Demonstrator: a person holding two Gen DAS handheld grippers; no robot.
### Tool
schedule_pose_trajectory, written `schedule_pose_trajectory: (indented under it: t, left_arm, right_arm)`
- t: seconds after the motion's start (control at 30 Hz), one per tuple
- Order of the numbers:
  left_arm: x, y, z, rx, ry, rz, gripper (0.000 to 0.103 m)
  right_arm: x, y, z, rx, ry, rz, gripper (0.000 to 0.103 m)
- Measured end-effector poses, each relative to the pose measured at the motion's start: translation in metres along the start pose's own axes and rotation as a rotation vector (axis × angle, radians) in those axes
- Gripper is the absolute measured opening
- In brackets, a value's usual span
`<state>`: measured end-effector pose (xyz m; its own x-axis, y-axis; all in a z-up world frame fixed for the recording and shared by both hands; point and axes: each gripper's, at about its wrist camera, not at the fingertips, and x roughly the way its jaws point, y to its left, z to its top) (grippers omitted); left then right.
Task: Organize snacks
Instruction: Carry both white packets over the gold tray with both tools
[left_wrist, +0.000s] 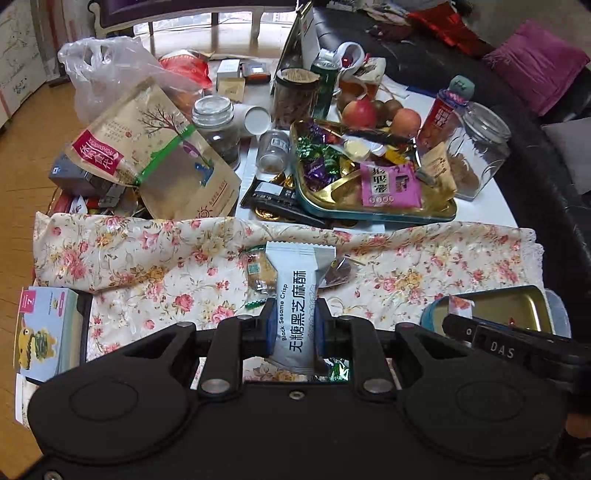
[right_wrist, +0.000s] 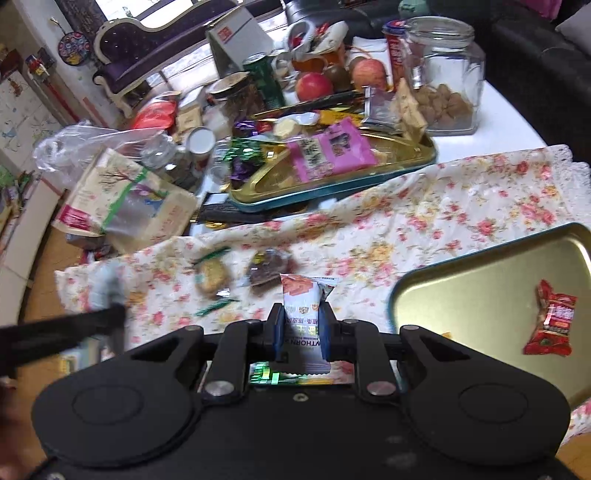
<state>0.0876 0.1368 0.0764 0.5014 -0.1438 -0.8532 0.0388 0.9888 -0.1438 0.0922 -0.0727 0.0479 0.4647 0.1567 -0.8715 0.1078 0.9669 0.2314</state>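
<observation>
My left gripper is shut on a grey-white black sesame crisp packet, held upright above the floral cloth. Behind it on the cloth lie a wrapped biscuit and a dark wrapped snack. My right gripper is shut on a white and orange hawthorn snack packet. To its right sits a gold tin tray holding one red wrapped candy. The same tray shows at the right of the left wrist view, with the right gripper over its near edge.
A second gold tray full of candies and a pink packet stands behind the cloth. Jars, fruit, a paper pouch and a plastic bag crowd the far table. A box sits at left.
</observation>
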Motion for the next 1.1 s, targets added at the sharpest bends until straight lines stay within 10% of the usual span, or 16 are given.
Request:
schedule_pose_trajectory:
  t: [0.43, 1.1]
  left_arm:
    - [0.022, -0.03, -0.007, -0.001, 0.117, -0.055, 0.027]
    - [0.026, -0.186, -0.036, 0.313, 0.12, -0.2, 0.027]
  right_arm:
    - [-0.027, -0.038, 0.01, 0.111, -0.047, -0.002, 0.021]
    - [-0.073, -0.184, 0.0, 0.383, -0.126, -0.165, 0.021]
